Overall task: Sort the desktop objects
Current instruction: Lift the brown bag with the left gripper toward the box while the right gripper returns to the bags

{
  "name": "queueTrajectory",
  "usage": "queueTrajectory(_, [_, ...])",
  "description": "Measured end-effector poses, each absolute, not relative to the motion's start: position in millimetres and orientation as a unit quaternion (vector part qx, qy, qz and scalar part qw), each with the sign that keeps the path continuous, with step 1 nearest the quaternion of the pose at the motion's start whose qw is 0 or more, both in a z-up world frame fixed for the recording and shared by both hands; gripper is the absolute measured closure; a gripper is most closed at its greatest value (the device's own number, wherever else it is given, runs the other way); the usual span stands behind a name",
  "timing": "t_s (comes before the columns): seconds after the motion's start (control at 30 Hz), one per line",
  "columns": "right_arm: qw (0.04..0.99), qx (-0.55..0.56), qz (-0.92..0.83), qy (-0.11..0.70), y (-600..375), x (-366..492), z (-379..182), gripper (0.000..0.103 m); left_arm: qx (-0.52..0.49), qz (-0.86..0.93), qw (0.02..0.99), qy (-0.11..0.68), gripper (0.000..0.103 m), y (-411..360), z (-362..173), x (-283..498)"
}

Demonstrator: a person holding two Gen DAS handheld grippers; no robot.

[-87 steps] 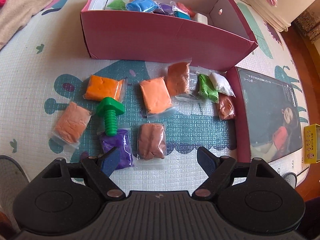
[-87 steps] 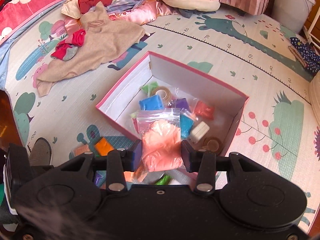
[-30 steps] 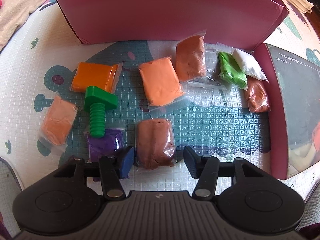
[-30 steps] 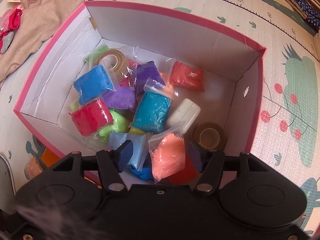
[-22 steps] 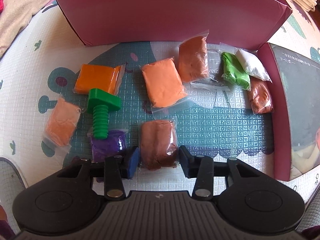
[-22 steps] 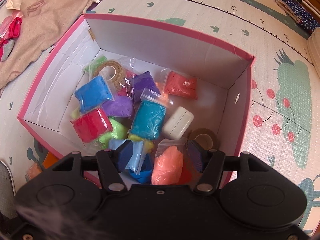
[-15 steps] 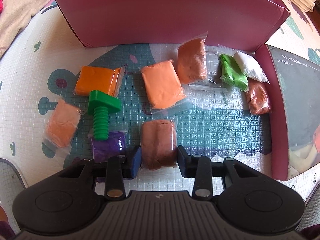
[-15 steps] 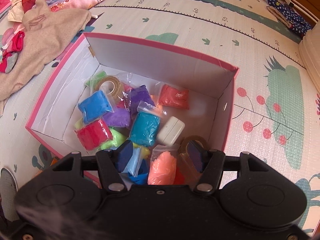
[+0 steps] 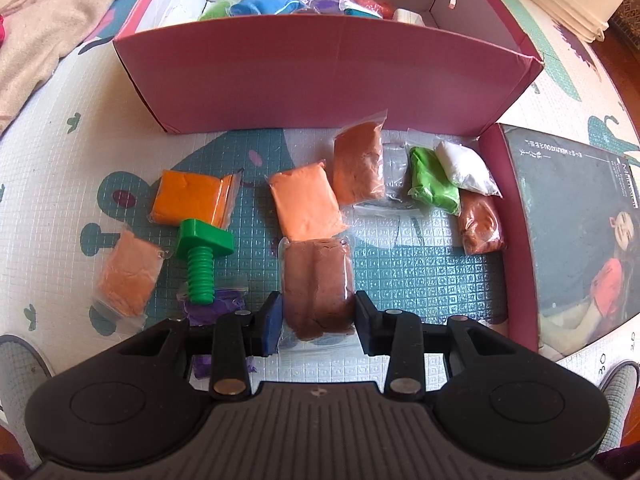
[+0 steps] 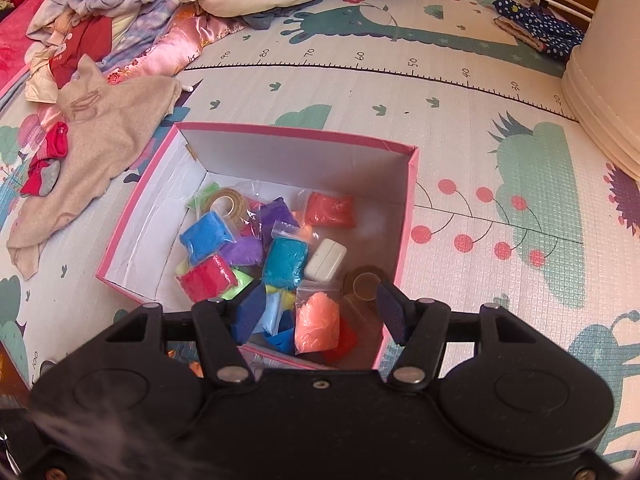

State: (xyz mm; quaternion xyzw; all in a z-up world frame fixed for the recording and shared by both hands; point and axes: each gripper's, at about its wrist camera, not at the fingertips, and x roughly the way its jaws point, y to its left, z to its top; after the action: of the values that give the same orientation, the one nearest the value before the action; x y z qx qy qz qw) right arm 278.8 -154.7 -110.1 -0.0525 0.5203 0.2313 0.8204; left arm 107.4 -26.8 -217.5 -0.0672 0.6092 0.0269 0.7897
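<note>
- The left gripper [image 9: 316, 320] sits low in the centre of its frame, its 2 fingers clenched on a brown clay bag [image 9: 318, 286] that stands up between them.
- The bag's top edge overlaps a peach clay bag [image 9: 306, 206] lying on the play mat [image 9: 420, 280].
- To the left lie an orange bag [image 9: 190, 198], a green plastic bolt [image 9: 200, 260], a pale orange bag [image 9: 126, 274] and a purple bag [image 9: 216, 306], the bolt's tip resting on the purple one.
- To the right lie a second brown bag [image 9: 358, 164], a green bag [image 9: 432, 180], a white bag [image 9: 464, 168] and a dark brown bag [image 9: 480, 222], beside a book [image 9: 580, 236] at the right edge.
- The pink box [image 9: 328, 76] fills the upper middle of the left view.
- The right gripper [image 10: 318, 312] hangs above the box's near corner, fingers spread and empty.
- Inside the box [image 10: 412, 184] lie a salmon bag [image 10: 316, 322] just below the fingers, a teal bag [image 10: 284, 262], a blue bag [image 10: 206, 238], a red bag [image 10: 206, 280], a tape roll [image 10: 226, 202] and a white case [image 10: 325, 260].
</note>
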Motion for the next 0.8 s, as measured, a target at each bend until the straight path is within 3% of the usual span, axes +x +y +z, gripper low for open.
queueTrajectory(0.8, [0.795, -0.047, 0.212, 0.567, -180, 207, -119, 0.043, -0.087, 0.018, 0.845, 0.527, 0.067, -3, -122, 102])
